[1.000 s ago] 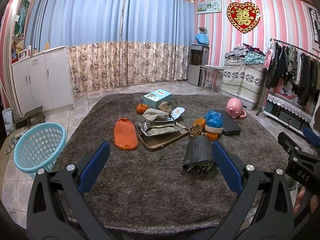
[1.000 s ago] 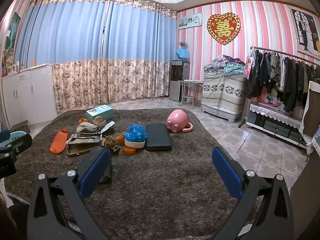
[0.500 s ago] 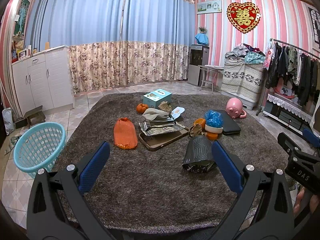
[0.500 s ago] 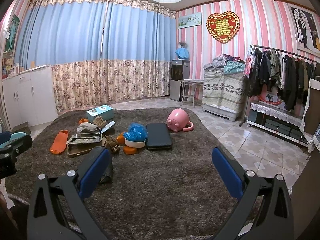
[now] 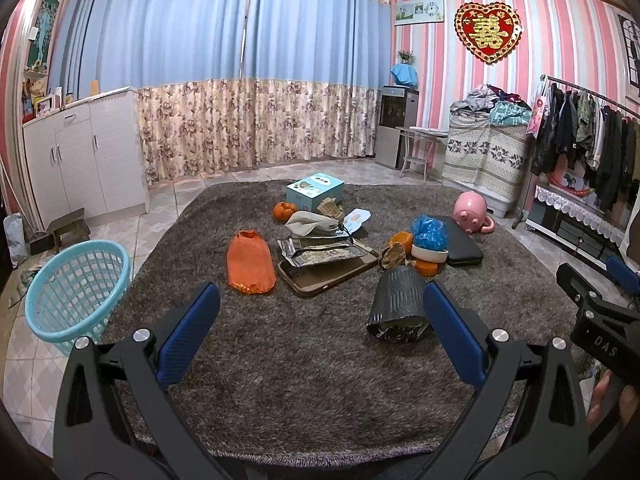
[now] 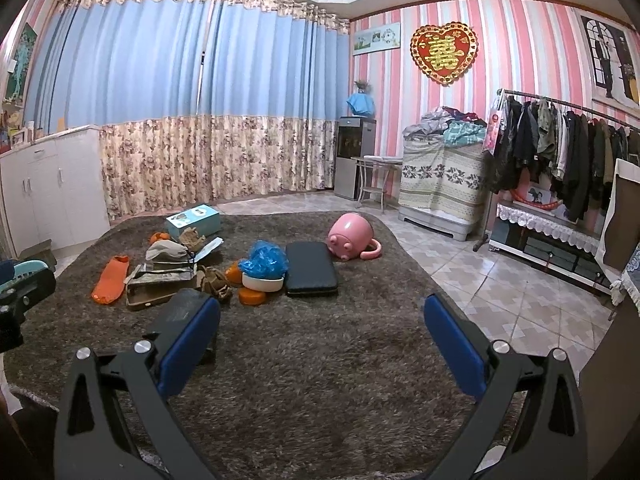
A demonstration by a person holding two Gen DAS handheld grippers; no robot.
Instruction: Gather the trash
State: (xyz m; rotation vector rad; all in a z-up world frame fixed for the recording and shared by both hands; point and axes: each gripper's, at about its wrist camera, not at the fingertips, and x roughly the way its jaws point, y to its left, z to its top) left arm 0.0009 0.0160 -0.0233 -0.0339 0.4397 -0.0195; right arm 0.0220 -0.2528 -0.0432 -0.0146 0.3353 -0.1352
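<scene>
Trash lies scattered on a brown shag rug (image 5: 304, 360): a black crumpled bag (image 5: 398, 304), an orange bag (image 5: 250, 262), foil wrappers (image 5: 320, 250) on a brown tray, a blue plastic bag (image 5: 430, 232) in a white bowl, orange peels and crumpled paper. A light blue basket (image 5: 76, 286) stands at the rug's left edge. My left gripper (image 5: 320, 336) is open and empty, above the rug's near part. My right gripper (image 6: 320, 340) is open and empty, further right; the black bag (image 6: 184, 308) is partly hidden behind its left finger.
A blue box (image 5: 315, 191), a black pad (image 5: 460, 240) and a pink pig-shaped pot (image 5: 470, 213) lie on the rug. White cabinets (image 5: 80, 160) stand left, a clothes rack (image 6: 560, 148) and covered furniture right. Tiled floor surrounds the rug.
</scene>
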